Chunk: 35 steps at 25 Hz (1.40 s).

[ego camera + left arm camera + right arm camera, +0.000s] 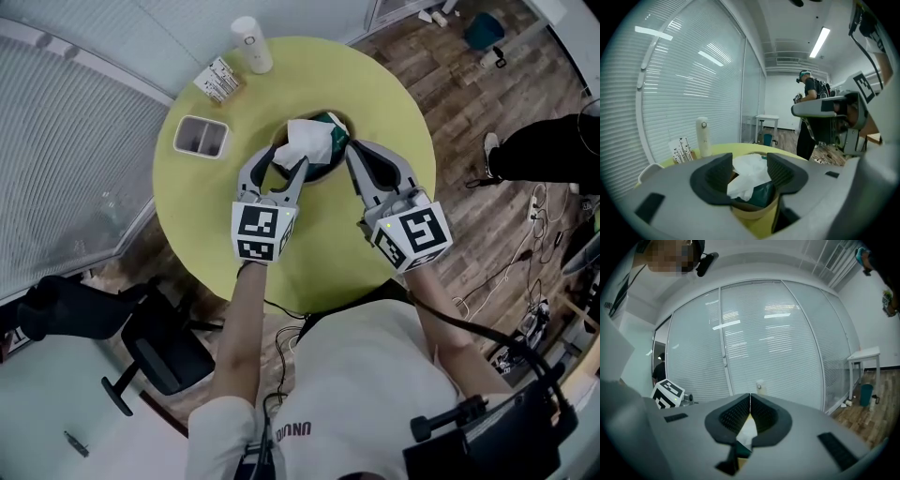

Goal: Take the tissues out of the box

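White tissue (305, 141) sticks up out of a dark green tissue pack (335, 125) that sits in a round holder on the yellow-green table (202, 220). My left gripper (288, 157) is open, its jaws on either side of the loose tissue (750, 176), with the pack (761, 194) and tan holder (750, 216) below them. My right gripper (349, 142) is shut, tips (750, 397) meeting at the pack's right edge. Whether it pinches that edge I cannot tell. A sliver of white shows behind its pads.
A white bottle (251, 44) and a small printed card box (218, 80) stand at the table's far side, with a white two-slot tray (201, 137) to the left. A black office chair (150, 349) is at lower left. Cables lie on the wooden floor at right.
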Each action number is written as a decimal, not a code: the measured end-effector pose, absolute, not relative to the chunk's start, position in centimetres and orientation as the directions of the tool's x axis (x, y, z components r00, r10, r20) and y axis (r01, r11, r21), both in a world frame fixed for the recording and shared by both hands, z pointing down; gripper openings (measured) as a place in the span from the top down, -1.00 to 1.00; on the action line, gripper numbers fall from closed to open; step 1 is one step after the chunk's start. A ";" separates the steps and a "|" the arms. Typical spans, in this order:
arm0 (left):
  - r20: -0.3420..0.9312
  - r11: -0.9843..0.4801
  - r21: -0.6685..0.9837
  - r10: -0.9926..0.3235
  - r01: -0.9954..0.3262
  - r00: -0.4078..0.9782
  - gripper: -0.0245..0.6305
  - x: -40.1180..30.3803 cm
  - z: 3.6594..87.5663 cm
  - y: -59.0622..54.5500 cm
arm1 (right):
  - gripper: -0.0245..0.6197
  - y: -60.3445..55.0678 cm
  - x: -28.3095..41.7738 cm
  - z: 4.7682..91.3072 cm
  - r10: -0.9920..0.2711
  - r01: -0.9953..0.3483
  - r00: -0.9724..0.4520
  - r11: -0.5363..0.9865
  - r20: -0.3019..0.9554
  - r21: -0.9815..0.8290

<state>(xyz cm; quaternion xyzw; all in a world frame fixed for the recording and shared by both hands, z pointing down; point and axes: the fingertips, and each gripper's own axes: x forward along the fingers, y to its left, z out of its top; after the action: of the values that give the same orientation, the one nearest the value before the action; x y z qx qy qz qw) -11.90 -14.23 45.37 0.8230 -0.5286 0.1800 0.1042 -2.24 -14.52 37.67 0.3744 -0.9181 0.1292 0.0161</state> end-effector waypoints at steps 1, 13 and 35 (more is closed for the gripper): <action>0.415 -0.428 -0.020 -0.826 -0.904 0.382 0.23 -11.9 45.6 -14.3 | 0.86 -14.5 -2.3 37.8 -0.683 -0.692 -0.719 0.686 0.128 -0.225; 0.501 -0.492 0.008 -0.751 -0.870 0.429 0.10 -11.4 48.3 -15.1 | 0.86 -15.1 -1.9 37.7 -0.699 -0.707 -0.704 0.672 0.127 -0.221; 0.615 -0.561 0.040 -0.639 -0.827 0.463 0.01 -11.0 51.9 -15.9 | 0.86 -15.4 -1.2 38.6 -0.716 -0.727 -0.682 0.643 0.150 -0.240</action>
<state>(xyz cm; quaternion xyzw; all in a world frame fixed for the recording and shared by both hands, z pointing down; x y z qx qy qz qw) -10.98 -15.93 51.95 0.8383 -0.4372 0.2785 0.1689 -1.21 -15.38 38.56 0.3980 -0.9062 0.1414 0.0207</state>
